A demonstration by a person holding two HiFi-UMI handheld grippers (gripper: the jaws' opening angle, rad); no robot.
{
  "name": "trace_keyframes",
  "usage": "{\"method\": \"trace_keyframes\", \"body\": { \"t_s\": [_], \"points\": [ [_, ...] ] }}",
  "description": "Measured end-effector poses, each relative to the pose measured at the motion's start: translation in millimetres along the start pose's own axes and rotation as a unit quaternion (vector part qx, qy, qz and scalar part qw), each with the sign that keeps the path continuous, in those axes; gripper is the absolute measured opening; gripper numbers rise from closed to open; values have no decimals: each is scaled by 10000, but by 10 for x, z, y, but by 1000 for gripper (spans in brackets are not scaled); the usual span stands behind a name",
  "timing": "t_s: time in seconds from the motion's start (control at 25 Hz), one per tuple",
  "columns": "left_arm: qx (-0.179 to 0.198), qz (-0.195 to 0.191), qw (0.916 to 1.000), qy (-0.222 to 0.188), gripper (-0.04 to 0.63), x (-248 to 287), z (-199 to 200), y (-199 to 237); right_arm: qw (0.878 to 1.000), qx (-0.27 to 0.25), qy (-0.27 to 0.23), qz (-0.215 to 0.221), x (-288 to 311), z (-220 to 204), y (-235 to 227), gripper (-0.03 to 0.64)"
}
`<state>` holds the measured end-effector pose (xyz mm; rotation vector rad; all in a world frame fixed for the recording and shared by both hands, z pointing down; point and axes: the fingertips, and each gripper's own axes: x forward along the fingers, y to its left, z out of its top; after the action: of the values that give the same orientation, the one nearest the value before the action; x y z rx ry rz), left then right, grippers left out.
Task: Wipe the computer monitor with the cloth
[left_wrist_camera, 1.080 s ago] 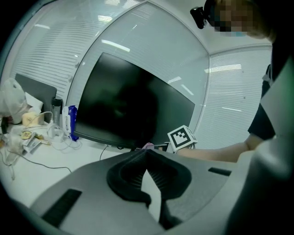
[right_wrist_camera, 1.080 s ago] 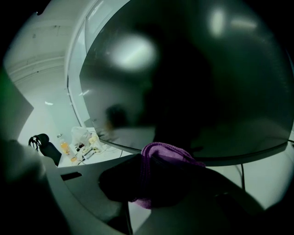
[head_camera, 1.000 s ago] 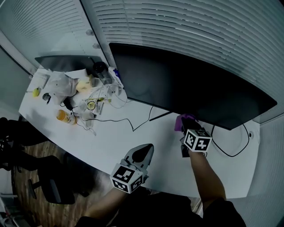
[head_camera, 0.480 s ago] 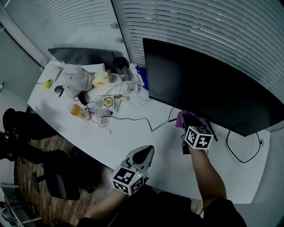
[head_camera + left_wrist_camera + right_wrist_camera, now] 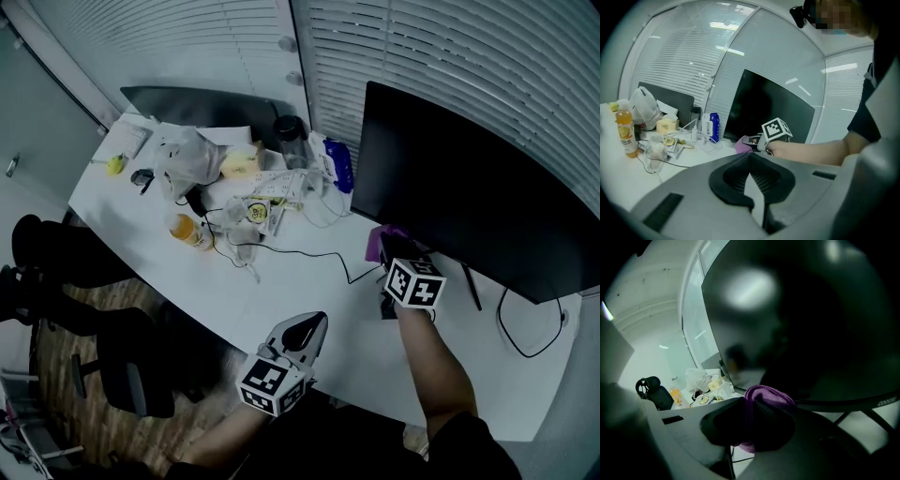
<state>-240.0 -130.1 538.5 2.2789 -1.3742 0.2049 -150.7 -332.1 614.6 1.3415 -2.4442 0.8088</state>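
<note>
Right tongs clamped on the purple cloth, held at the lower left edge of the monitor; contact with the screen not resolvable. Left tongs closed, empty, at the near side. Judgement: wiping barely begun, nearly the whole screen left. White bench, clutter far left; blinds behind.

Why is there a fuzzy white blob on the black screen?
Right gripper view: the monitor sits very close and out of focus, so a light reflection smears into a blob; head view: the monitor looks sharp and plain dark.
</note>
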Motion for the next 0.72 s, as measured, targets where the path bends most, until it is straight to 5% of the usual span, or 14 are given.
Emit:
{"method": "trace_keyframes", "body": {
  "t_s": [0.72],
  "points": [
    [-177, 118, 9998, -33, 5, -358, -35, 600, 9998, 101, -45, 194, 619, 62, 690, 75]
  ]
}}
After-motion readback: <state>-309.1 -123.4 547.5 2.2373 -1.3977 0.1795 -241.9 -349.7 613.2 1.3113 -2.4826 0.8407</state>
